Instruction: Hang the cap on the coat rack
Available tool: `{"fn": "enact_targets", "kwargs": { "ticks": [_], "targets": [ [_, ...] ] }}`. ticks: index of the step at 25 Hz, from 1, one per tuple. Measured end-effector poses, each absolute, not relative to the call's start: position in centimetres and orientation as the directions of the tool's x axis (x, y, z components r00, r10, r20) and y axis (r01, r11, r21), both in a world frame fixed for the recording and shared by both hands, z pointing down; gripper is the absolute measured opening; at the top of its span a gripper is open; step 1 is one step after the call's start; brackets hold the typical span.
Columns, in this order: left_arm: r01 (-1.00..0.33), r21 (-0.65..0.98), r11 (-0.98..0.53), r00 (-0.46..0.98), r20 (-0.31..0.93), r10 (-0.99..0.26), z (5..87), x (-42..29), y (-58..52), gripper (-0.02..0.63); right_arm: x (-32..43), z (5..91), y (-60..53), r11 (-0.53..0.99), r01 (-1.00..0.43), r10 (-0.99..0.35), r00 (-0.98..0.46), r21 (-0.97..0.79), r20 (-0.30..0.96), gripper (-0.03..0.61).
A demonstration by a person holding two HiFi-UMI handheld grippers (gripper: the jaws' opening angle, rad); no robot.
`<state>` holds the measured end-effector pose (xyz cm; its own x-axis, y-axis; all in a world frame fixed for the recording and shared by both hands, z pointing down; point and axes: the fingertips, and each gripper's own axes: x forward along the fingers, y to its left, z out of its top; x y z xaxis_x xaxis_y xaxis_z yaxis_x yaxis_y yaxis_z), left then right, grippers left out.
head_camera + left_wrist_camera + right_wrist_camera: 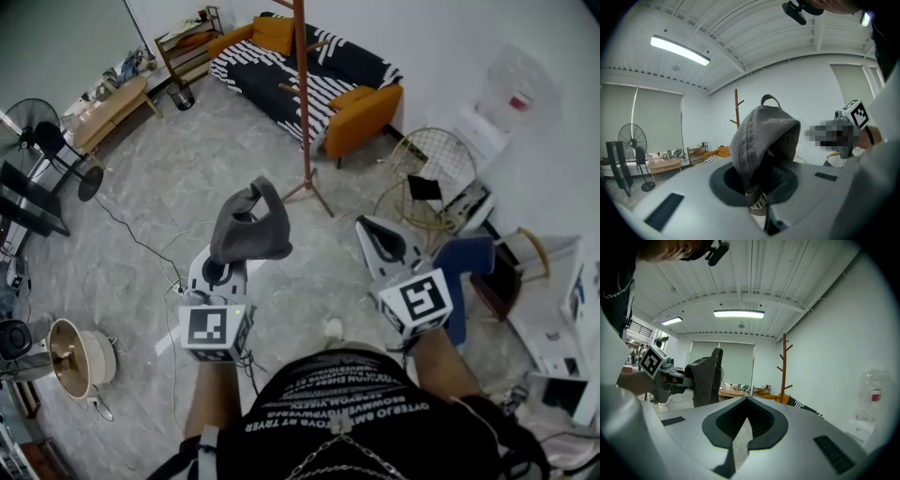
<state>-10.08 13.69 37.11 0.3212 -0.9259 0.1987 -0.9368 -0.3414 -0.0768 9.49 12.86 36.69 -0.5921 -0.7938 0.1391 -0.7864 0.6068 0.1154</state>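
Dark grey fabric cap [248, 225] in the jaws of the pale grey left gripper [230, 262]; beyond them, a reddish-brown wooden coat rack [303, 94] and black-and-white striped sofa [258, 80] with orange cushions [274, 33].

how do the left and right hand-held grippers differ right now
The left hand-held gripper is shut on a grey cap, which stands up from its jaws; the right hand-held gripper holds nothing, its jaws together at the tips. The cap blocks part of the left one's view ahead; the right one looks freely at the coat rack. Both carry a marker cube and face the rack.
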Motion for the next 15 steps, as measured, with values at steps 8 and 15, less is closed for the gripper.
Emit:
{"fn": "enact_targets", "kwargs": {
  "ticks": [8, 15],
  "targets": [
    [-0.939, -0.119, -0.324, 0.304, 0.160, -0.939, 34.5, -8.1, 10.6, 0.017, 11.7, 35.5, 9.8, 0.618, -0.779, -0.786, -0.609, 0.101, 0.107, 0.003],
    [-0.946, -0.125, -0.298, 0.270, 0.200, -0.942, 35.6, -7.0, 9.9, 0.017, 13.5, 36.4, 7.2, 0.631, -0.770, -0.776, -0.622, 0.095, 0.107, 0.003]
  ]
}}
